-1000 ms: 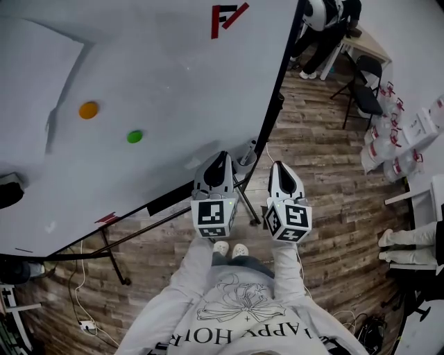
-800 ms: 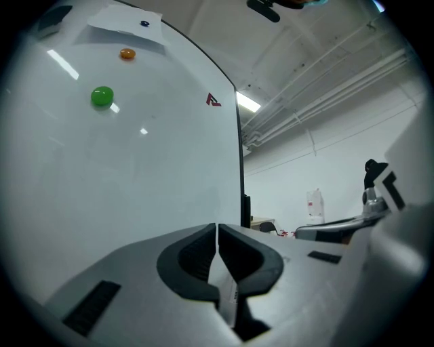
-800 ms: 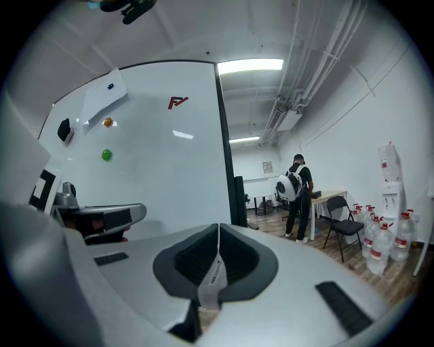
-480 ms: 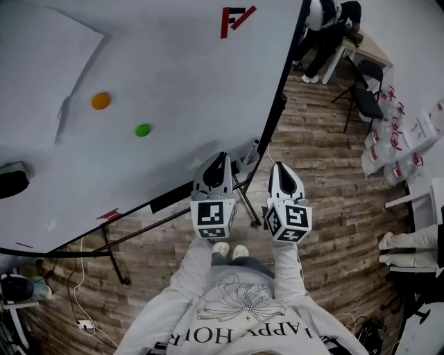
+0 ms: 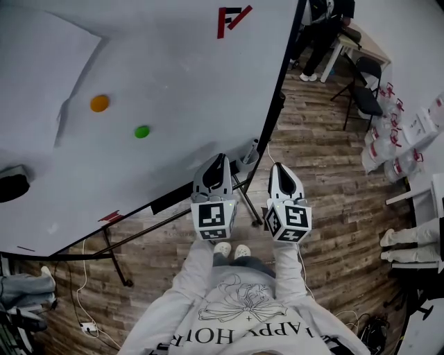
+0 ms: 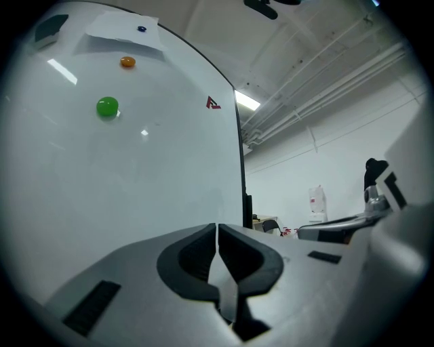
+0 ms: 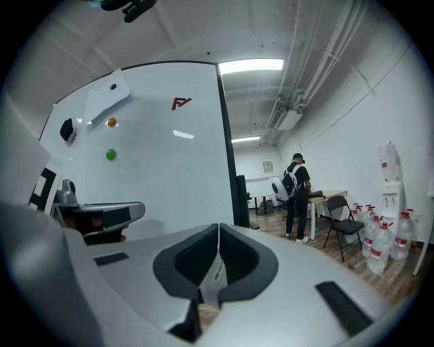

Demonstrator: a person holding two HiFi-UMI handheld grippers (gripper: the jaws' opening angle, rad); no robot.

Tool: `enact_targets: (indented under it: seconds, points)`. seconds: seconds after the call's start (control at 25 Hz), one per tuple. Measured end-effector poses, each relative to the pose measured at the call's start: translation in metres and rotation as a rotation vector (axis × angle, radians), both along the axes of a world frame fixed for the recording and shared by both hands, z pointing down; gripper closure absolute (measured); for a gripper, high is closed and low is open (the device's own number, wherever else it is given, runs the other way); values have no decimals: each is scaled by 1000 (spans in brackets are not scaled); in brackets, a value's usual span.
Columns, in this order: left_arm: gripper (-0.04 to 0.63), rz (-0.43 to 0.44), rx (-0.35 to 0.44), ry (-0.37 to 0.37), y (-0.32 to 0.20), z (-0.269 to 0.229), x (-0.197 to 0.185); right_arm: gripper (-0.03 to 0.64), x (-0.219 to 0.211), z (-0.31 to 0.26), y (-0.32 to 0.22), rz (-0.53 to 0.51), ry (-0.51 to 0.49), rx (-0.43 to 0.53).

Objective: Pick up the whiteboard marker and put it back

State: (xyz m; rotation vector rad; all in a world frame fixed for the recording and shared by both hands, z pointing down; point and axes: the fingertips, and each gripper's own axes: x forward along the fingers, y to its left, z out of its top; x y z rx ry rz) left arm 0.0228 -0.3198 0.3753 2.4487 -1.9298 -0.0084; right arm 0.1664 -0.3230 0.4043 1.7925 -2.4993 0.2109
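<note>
Whiteboard marker: no view lets me pick it out for certain. A small grey cylinder (image 5: pixel 248 155) sits at the lower edge of the whiteboard (image 5: pixel 173 76), just beyond the grippers at 12 o'clock, but I cannot tell whether it is the marker.

The left gripper (image 5: pixel 220 161) and the right gripper (image 5: pixel 279 168) are held side by side, close together but apart, over the wooden floor (image 5: pixel 326 187), both pointing at the board's near edge. In the left gripper view the left gripper's jaws are clenched together with nothing between them (image 6: pixel 217 229). The right gripper's jaws are likewise pressed tight and empty (image 7: pixel 218 230).

On the board, a green magnet (image 5: pixel 141 131) lies at 10 o'clock from the grippers. An orange magnet (image 5: pixel 99 103) lies farther out along the same line, beside a sheet of paper (image 5: pixel 38 76). A red logo (image 5: pixel 230 19) is at 12 o'clock near the top, and a black eraser (image 5: pixel 12 187) is at 9 o'clock by the left edge.

At 1 o'clock stands a folding chair (image 5: pixel 365 84), with water bottles (image 5: pixel 392 149) at 2 o'clock. A person (image 7: pixel 296 193) stands by a table in the background.
</note>
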Motion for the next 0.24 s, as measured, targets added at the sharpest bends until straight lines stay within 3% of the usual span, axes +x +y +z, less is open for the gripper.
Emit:
enact_targets:
  seconds: [0.24]
  points:
    - [581,3,-3,4,-2,2,1,609,0,3,-2,0,0,-6]
